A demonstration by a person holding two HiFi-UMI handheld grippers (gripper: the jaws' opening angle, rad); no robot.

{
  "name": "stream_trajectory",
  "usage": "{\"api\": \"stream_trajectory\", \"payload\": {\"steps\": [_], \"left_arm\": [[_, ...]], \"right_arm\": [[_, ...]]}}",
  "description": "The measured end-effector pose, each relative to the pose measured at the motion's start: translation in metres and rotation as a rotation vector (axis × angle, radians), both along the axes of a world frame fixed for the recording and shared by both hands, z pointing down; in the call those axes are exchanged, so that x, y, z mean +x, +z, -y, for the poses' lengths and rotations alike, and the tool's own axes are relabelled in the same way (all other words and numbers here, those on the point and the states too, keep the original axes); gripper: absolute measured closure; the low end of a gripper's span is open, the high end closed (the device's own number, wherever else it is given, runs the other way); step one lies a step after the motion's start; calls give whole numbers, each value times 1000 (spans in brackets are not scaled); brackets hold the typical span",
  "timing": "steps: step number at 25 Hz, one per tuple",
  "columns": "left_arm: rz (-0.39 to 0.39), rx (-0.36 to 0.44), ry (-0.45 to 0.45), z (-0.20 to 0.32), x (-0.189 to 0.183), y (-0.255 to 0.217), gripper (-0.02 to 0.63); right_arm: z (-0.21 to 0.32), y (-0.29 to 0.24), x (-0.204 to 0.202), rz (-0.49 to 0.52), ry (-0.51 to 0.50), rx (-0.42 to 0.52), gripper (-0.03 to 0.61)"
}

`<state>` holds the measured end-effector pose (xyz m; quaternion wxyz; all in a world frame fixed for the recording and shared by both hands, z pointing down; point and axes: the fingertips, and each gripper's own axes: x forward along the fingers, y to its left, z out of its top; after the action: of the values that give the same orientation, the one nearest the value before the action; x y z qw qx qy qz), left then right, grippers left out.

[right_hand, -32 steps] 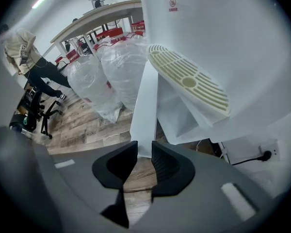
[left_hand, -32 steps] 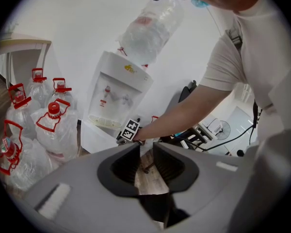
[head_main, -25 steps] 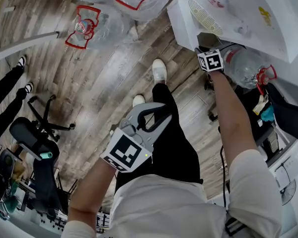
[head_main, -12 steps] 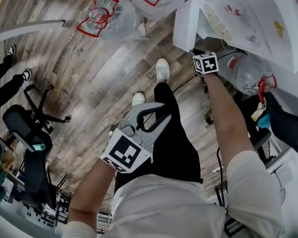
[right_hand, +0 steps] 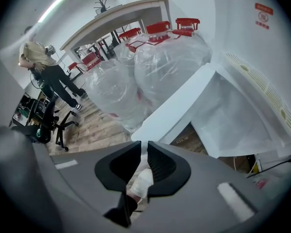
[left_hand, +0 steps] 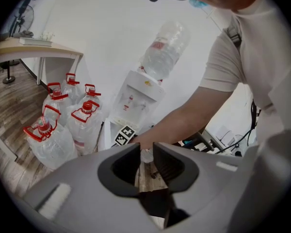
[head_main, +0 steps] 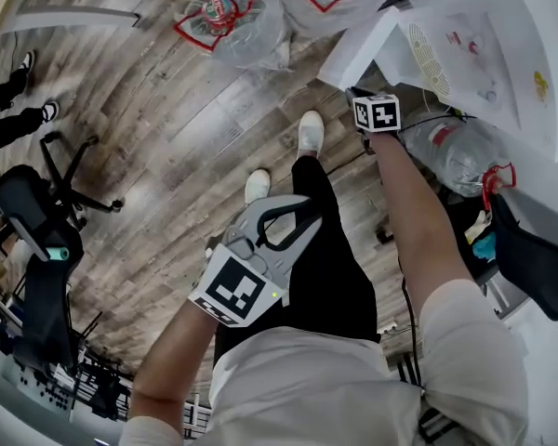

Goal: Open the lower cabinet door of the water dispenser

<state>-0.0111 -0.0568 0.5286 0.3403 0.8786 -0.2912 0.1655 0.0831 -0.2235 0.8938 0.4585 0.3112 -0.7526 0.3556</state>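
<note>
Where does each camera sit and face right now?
Head view: on the head, steeply down at floor and open cabinet door; arms, legs, shoes show.
Left gripper view: on left gripper, along open empty jaws toward water dispenser; right arm shows.
Right gripper view: on right gripper, along closing jaws, nothing between, at door edge; shoe shows.
Both gripper views share the water jugs.

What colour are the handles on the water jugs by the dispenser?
Red, on clear jugs. They show best in the left gripper view.
</note>
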Motion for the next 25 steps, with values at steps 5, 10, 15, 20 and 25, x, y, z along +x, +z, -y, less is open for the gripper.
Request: {"api": "stream_trajectory", "payload": {"steps": [5,10,15,20,25], "left_arm": [[6,-3,-51,-9,-14,1,511],[8,-17,-103,-15,-27,1,511],[6,-15,-132,-19,-32,4,511],[4,-29,-145,-22,-35,5,511],[1,-5,-143,-22,-36,2,511]], "right_arm": [[9,0,-32,25,19,3,537],[20,0,-60,44,-8,5,541],[34,0,-84,52,-30,15,545],[44,-1,-99,49,-37,28,548],[44,-1,-100,46,-32,29,546]]}}
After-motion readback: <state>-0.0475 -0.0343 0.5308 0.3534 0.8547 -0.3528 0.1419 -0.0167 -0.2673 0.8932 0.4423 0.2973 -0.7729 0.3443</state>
